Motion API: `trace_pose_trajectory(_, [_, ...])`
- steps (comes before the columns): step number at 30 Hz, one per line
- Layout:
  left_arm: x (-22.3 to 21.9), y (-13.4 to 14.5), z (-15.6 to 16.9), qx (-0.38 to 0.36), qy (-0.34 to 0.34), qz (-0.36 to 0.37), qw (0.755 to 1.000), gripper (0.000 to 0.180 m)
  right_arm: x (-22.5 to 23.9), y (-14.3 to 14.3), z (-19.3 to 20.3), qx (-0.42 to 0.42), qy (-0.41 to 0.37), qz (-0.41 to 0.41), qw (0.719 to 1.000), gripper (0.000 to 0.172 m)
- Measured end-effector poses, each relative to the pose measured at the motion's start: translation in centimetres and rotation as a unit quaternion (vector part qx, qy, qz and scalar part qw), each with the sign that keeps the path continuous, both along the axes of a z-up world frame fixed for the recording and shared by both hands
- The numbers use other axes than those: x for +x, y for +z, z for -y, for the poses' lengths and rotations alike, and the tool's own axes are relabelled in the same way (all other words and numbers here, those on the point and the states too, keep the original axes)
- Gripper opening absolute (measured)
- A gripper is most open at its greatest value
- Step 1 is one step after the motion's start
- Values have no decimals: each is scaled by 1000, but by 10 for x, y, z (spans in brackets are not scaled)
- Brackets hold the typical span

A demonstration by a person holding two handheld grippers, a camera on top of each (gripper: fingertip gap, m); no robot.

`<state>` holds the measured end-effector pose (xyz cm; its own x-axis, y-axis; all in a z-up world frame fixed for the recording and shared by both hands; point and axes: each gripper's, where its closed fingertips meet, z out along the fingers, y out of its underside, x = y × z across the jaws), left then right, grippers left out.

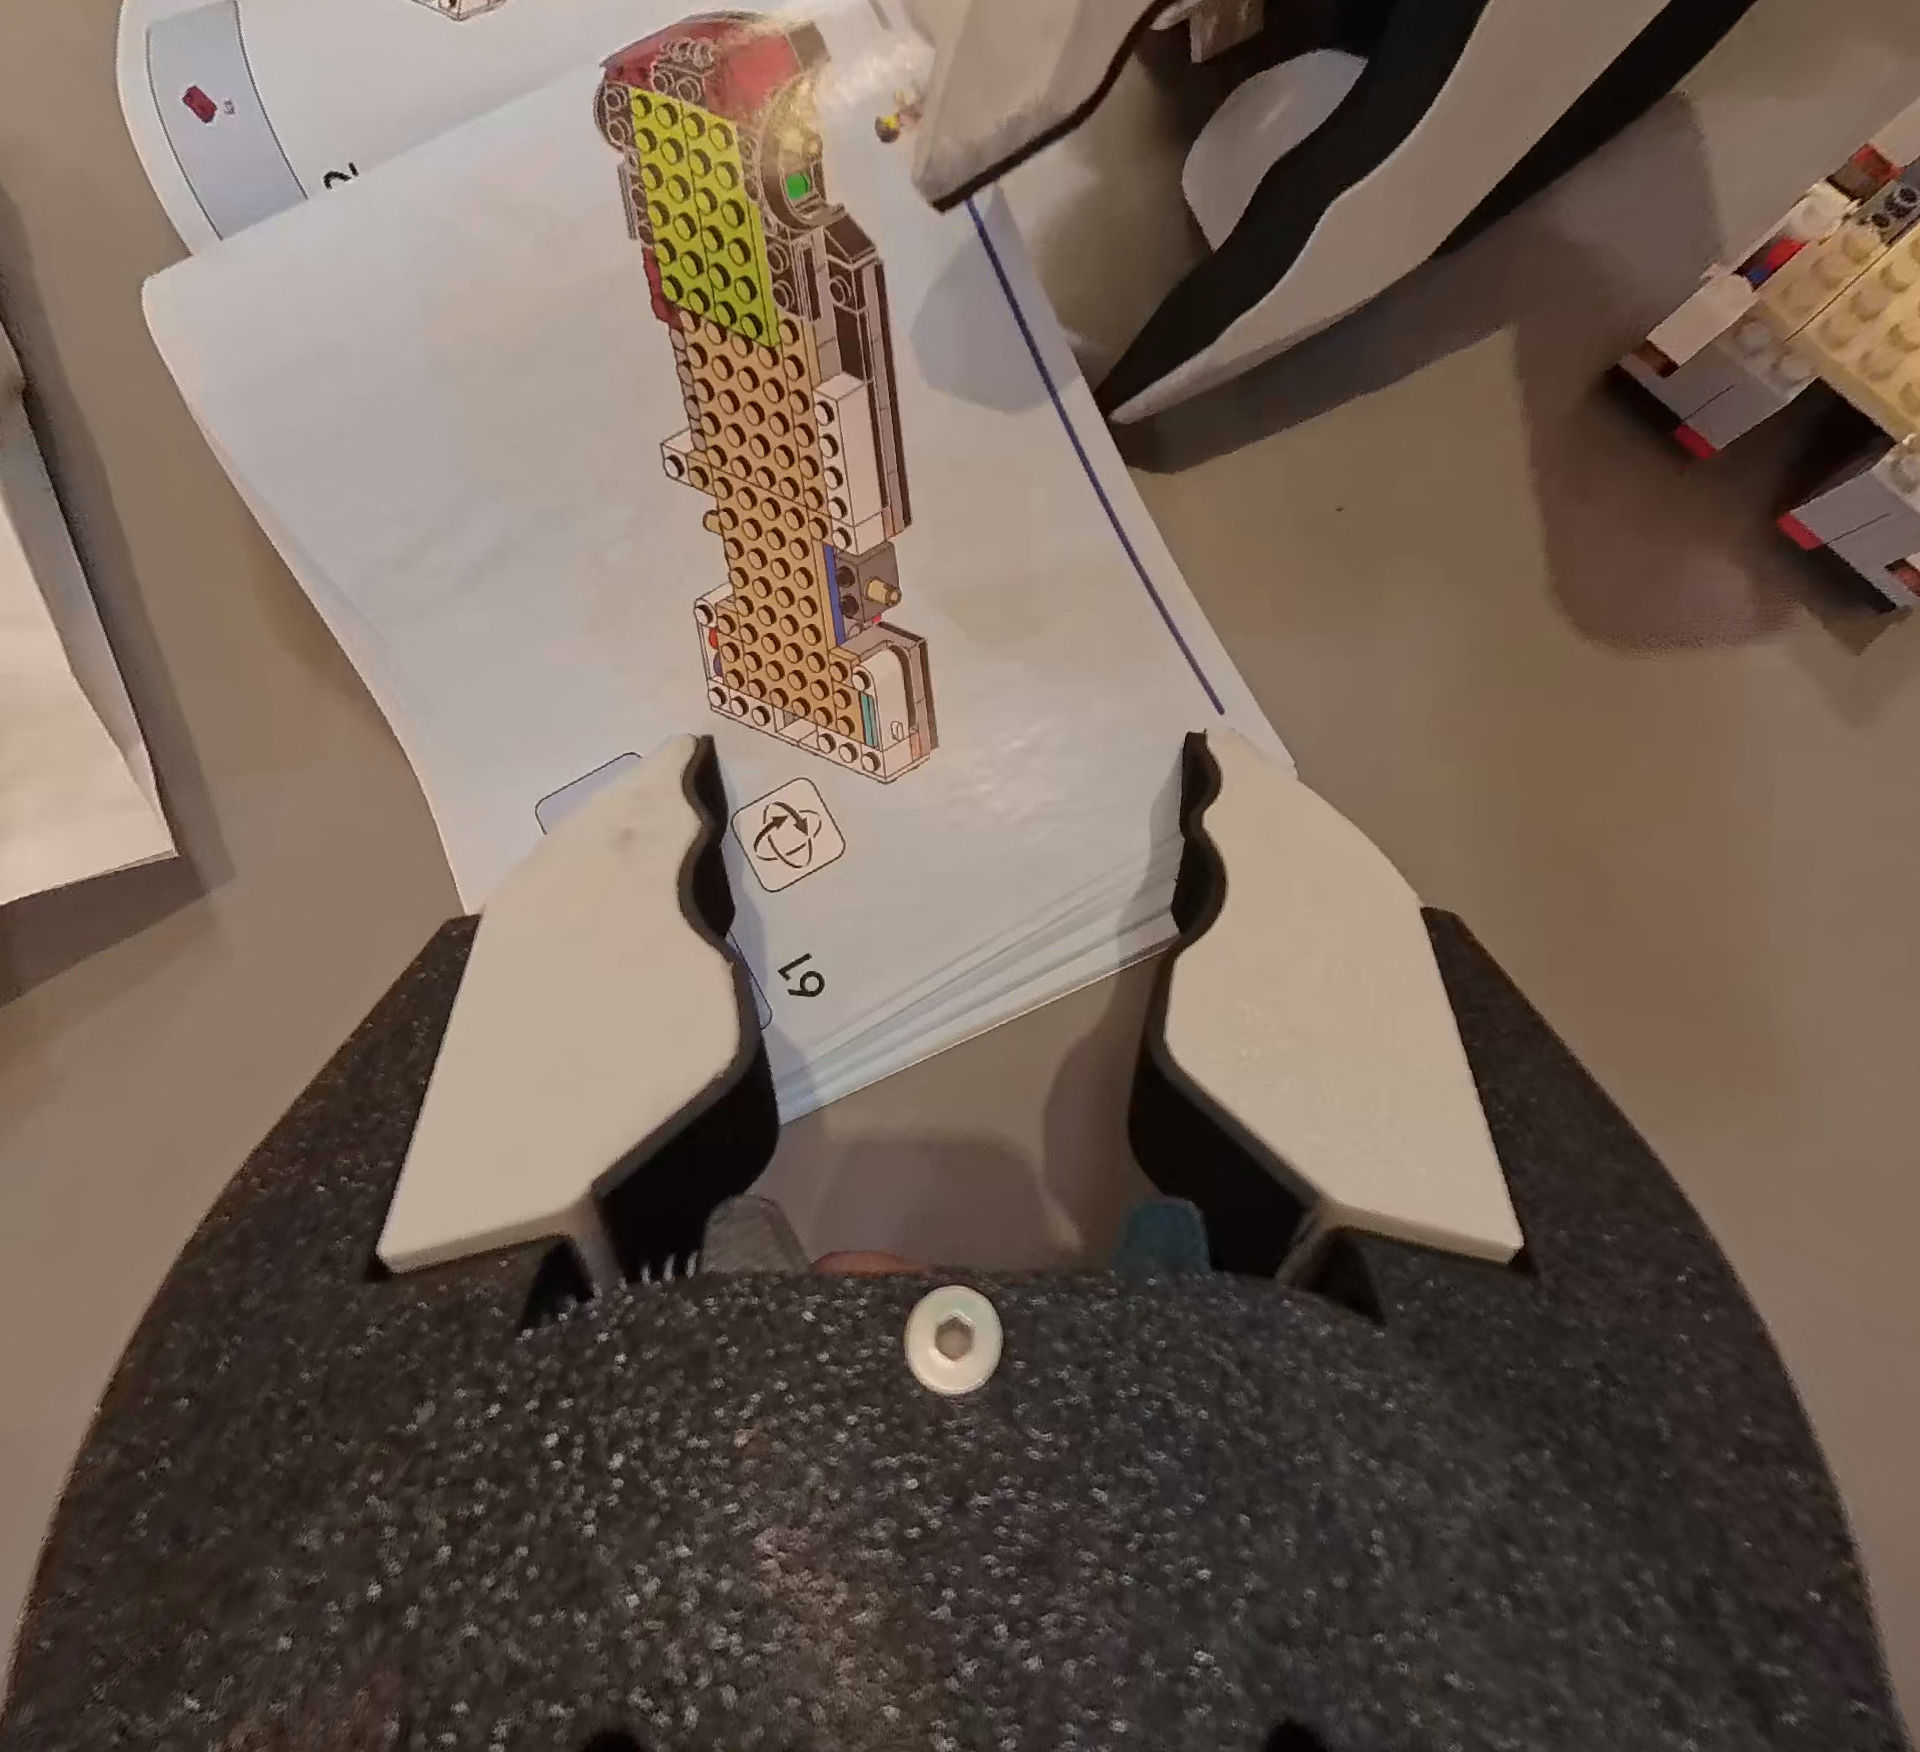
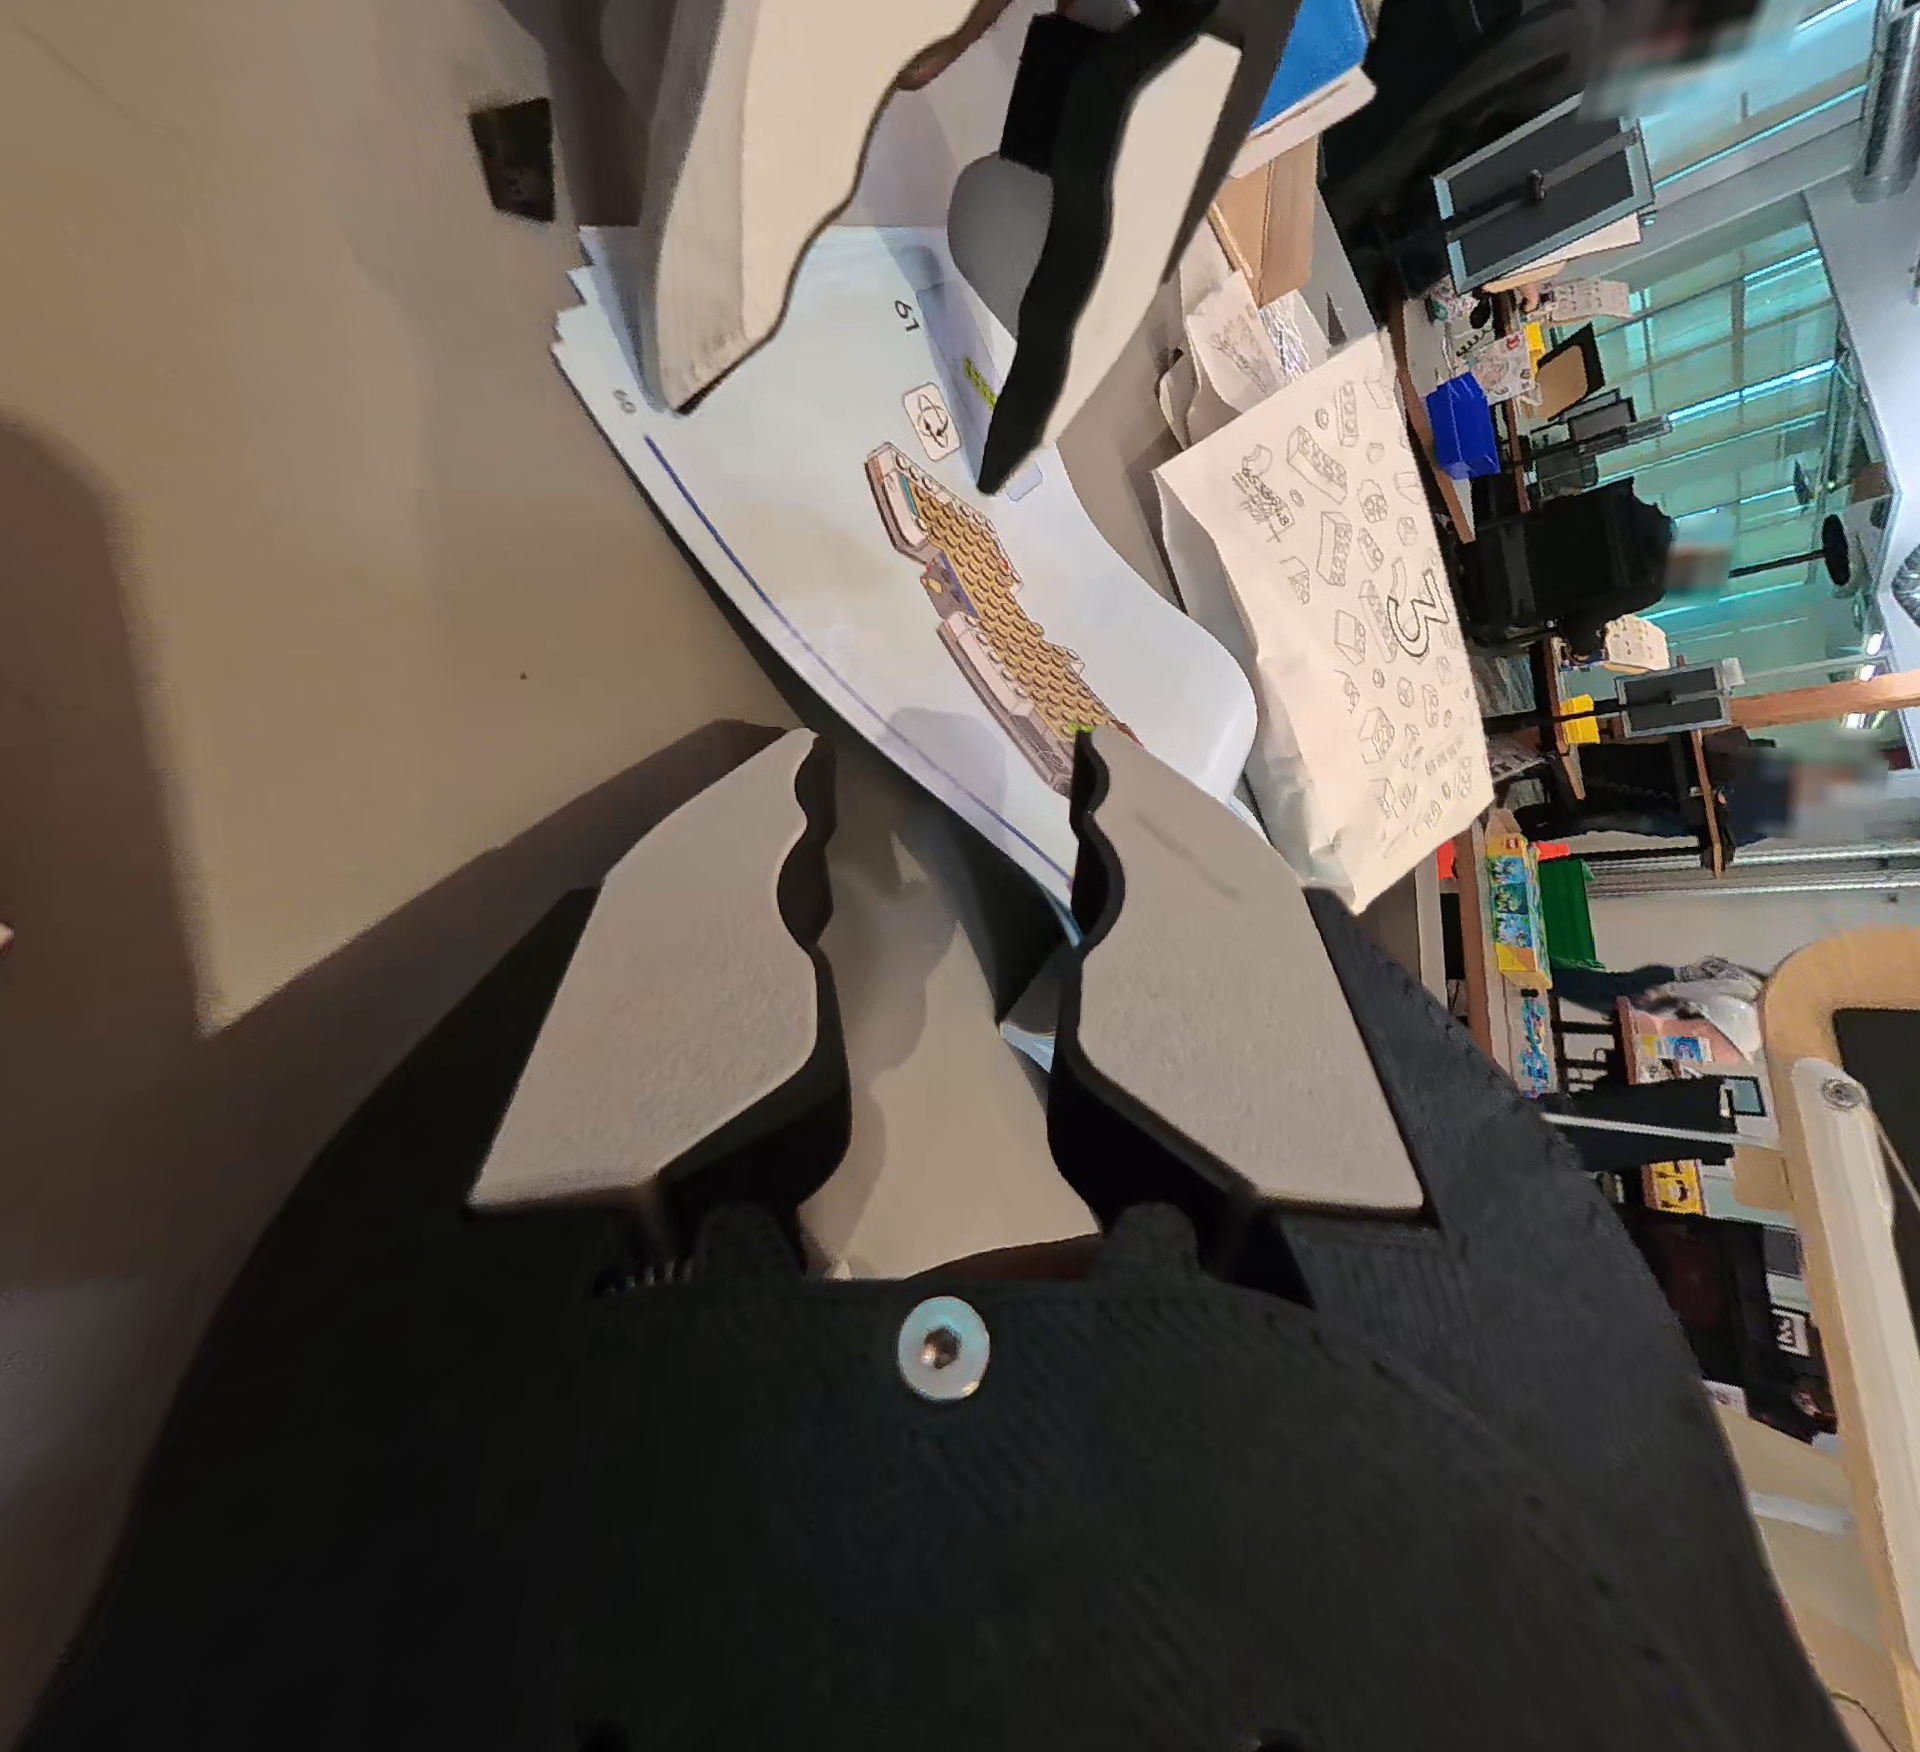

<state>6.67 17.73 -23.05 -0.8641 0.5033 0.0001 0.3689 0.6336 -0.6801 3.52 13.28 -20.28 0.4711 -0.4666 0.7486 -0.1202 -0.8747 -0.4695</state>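
Observation:
An open instruction booklet (image 1: pixel 468 455) lies on the beige table (image 1: pixel 1455 819), its page showing a drawing of a tan brick model. My left gripper (image 1: pixel 951 752) is open wide, with nothing between its pads, low over the page's near corner. In the right wrist view the left gripper (image 2: pixel 831 440) points down at the booklet (image 2: pixel 831 580), fingertips close to the page. My right gripper (image 2: pixel 948 752) is open with only table and page edge between its fingers. In the left wrist view the right gripper (image 1: pixel 1023 294) hangs over the booklet's far right edge.
A partly built brick model (image 1: pixel 1818 331) stands on the table at the right. A white paper bag (image 2: pixel 1351 611) printed with brick drawings lies beyond the booklet. A small dark piece (image 2: pixel 514 159) lies on the table. Desks, chairs and boxes fill the room behind.

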Motion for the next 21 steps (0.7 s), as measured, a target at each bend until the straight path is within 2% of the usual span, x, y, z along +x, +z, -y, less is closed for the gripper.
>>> trace_pose_trajectory(16, [-9, 0, 1, 2, -11, 0, 1000, 86, 2, 3, -3, 9, -2, 5, 1000, 42])
trace_pose_trajectory(21, [-8, 1, 0, 1, -14, -2, 1000, 86, 1, 5, -2, 32, -4, -4, 999, 34])
